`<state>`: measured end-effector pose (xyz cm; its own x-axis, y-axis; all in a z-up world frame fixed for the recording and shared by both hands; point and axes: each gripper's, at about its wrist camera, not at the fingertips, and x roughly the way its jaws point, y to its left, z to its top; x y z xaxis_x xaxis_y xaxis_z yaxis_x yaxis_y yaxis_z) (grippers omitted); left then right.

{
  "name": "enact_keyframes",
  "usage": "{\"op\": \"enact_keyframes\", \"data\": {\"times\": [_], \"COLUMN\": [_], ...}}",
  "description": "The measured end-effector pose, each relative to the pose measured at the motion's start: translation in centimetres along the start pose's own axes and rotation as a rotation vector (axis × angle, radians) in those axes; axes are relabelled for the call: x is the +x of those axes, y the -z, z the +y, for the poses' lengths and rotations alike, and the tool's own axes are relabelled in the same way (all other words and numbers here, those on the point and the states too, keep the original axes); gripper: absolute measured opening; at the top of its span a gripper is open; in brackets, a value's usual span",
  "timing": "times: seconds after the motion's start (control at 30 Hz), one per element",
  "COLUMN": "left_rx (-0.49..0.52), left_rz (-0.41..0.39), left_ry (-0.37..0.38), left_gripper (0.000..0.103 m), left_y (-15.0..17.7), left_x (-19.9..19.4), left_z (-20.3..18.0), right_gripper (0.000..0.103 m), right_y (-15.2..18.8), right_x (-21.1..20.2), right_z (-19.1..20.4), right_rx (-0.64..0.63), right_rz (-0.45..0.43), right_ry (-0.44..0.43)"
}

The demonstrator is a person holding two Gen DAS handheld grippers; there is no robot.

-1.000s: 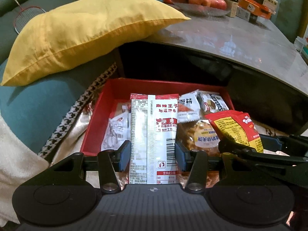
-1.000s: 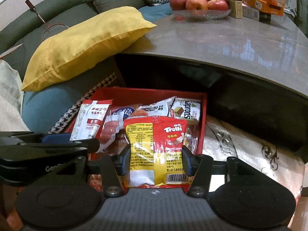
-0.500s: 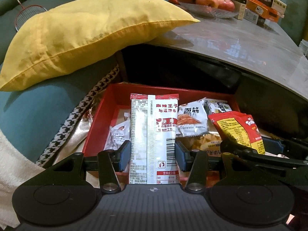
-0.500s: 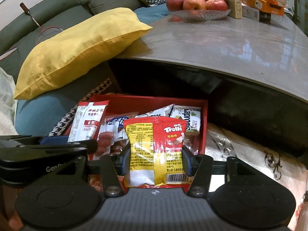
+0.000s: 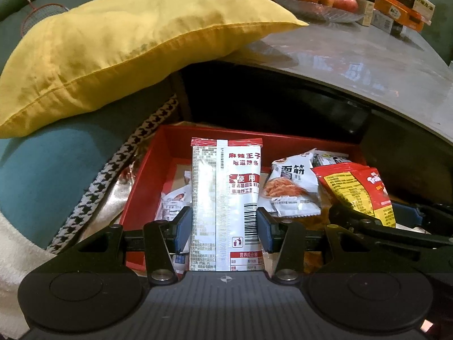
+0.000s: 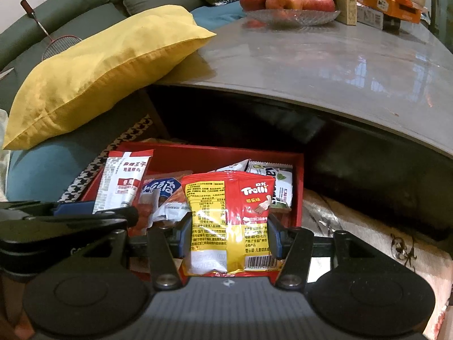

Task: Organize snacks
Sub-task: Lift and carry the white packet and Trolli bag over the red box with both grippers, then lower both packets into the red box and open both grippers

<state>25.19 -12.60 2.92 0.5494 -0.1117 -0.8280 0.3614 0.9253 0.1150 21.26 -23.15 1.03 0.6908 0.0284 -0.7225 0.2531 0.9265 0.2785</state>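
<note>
Foil packets, light, crinkly, slippery. Left gripper (image 5: 223, 228) pinches the white strip pack (image 5: 225, 198) low across its width; right gripper (image 6: 228, 239) pinches the Trolli bag (image 6: 228, 215) likewise. Both held above the red box (image 6: 215, 153). Grip flat edges, gently.

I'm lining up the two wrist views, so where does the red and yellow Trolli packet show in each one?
Left wrist: Trolli packet at right of centre, held by the right hand-held gripper coming in from the right edge.
Right wrist: Trolli packet at bottom centre, clamped upright between that gripper's fingers.
Shared landmark: the red box of snacks behind it, below the grey table's edge.
</note>
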Motion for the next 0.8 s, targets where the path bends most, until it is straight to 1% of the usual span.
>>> {"op": "enact_keyframes", "data": {"times": [0.4, 0.8], "left_rx": [-0.010, -0.009], "left_rz": [0.017, 0.022], "left_ry": [-0.013, -0.015], "left_gripper": [0.055, 0.055], "left_y": [-0.2, -0.2], "left_x": [1.2, 1.8], "left_z": [0.0, -0.1], "right_gripper": [0.047, 0.047], "right_y": [-0.4, -0.5], "right_x": [1.3, 1.5], "right_z": [0.3, 0.4], "right_rx": [-0.011, -0.011], "right_rz": [0.017, 0.021], "right_ry": [0.018, 0.033]}}
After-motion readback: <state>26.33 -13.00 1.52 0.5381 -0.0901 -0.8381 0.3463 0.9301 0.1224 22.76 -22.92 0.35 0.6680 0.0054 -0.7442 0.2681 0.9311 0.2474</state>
